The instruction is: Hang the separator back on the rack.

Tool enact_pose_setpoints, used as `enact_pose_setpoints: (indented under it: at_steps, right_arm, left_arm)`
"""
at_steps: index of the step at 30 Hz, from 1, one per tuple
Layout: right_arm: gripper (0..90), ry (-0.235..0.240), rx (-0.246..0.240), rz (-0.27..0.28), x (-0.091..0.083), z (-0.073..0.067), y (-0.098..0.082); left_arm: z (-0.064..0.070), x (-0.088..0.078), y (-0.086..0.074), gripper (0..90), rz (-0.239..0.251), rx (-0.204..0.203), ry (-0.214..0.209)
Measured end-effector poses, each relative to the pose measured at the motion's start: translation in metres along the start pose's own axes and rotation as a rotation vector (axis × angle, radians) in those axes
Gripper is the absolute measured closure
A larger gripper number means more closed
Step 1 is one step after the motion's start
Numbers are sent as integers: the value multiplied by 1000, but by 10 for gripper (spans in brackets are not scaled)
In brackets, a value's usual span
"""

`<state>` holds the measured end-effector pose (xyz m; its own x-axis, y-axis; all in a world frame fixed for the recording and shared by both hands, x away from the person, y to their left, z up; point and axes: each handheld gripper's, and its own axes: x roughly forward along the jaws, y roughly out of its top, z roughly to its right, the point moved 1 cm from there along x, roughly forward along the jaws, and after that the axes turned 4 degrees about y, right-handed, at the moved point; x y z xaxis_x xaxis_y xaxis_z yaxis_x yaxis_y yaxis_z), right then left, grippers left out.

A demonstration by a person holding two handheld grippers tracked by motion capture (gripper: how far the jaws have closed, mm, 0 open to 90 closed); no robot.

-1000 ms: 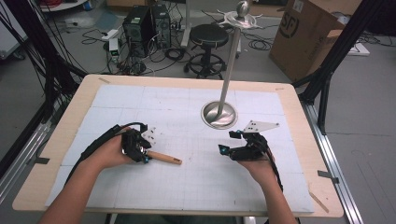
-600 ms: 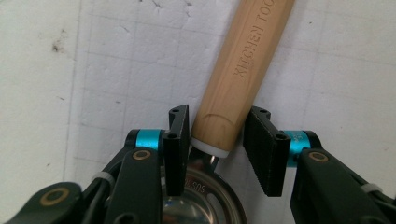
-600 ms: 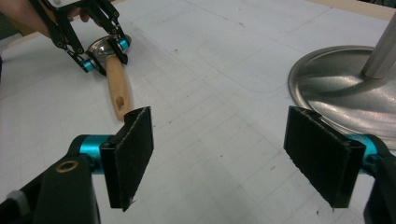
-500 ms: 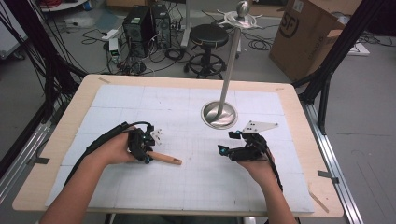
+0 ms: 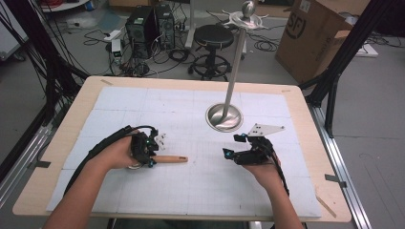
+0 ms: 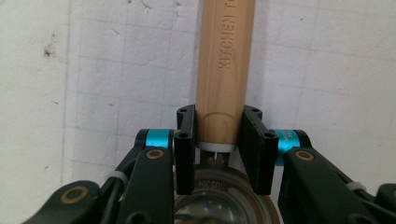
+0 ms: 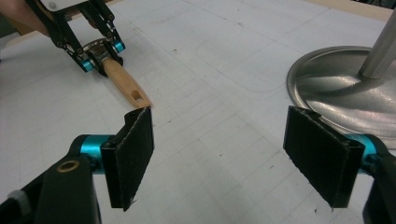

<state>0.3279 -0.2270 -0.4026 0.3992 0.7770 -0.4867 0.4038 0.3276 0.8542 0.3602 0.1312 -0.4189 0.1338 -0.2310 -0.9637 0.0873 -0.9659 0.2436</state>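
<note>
Left hand-held gripper: we are clamping the wooden handle near its ferrule for control; right hand-held gripper, at three o'clock, is waiting open.

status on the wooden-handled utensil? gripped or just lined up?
Done: the left gripper has just closed on the wooden handle, both pads tight against it. In hand: the utensil lies flat on the table mat, not yet lifted. Left: the lift and whatever follows; the right gripper waits open, empty, beside the metal stand.

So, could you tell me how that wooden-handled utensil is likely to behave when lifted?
The wooden handle looks rigid, so it should not flop. Being round, it might roll if released. The left gripper clamps it near its metal end, so it may tilt.
</note>
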Motion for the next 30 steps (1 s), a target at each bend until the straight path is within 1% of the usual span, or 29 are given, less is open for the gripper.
enact_pose_setpoints:
  at_steps: [2, 3, 4, 5, 6, 7, 9, 11, 12, 13, 15, 17, 18, 20, 21, 25, 26, 27, 29, 30]
  right_arm:
    - [238, 0, 1, -1, 0, 0, 0]
    - [237, 2, 3, -6, 1, 0, -1]
    - [237, 1, -1, -11, 2, 1, -1]
    - [237, 1, -1, -11, 2, 1, -1]
    - [238, 0, -3, -8, 2, 1, -1]
    - [238, 0, -3, -8, 2, 1, -1]
    - [239, 0, 0, -3, 2, 1, 0]
    - [238, 0, 4, -3, 1, 1, -1]
    - [239, -2, 0, -1, 0, 1, 0]
    - [239, -2, 0, -1, 0, 1, 0]
    - [239, -1, 1, 1, 0, 0, 0]
    - [238, -1, -3, -5, 1, 0, 0]
    - [239, 1, -6, -7, 2, 0, 0]
    - [239, 2, -5, -7, 3, -1, 0]
    - [239, 2, -7, -6, 2, -2, 0]
    - [240, -1, -5, 2, 0, -1, 0]
    - [240, 0, -4, 2, 0, -1, 0]
    - [240, 1, -4, 4, 0, -1, 0]
    - [240, -1, -2, 2, 0, -1, 0]
    - [240, 4, 0, -2, 1, -1, 0]
  left_arm:
    - [0, -1, 0, 691, 2, 6, -1]
    - [0, -2, -1, 691, 12, 3, -6]
    - [0, -3, -1, 692, 20, 10, -4]
    - [0, -5, -1, 692, 30, 6, -2]
    - [0, -8, -1, 692, 44, 8, 7]
    - [-1, -10, -2, 692, 56, 8, 4]
    - [-2, -16, -3, 692, 87, 13, 15]
    - [-1, -22, -5, 692, 121, -2, 24]
    - [-1, -29, -6, 692, 156, -9, 40]
    - [-1, -29, -6, 692, 156, -9, 40]
    - [-1, -36, -7, 692, 217, -23, 38]
    - [-2, -43, -8, 691, 253, -43, 48]
    - [-2, -45, -8, 691, 271, -49, 61]
    - [-4, -50, -9, 691, 292, -75, 70]
    - [-6, -52, -9, 691, 297, -76, 70]
    - [-11, -58, -9, 691, 345, -129, 81]
    - [-11, -59, -9, 691, 363, -145, 81]
    - [-12, -61, -8, 691, 378, -154, 83]
    - [-15, -64, -7, 691, 419, -183, 76]
    - [-16, -65, -6, 691, 440, -196, 81]
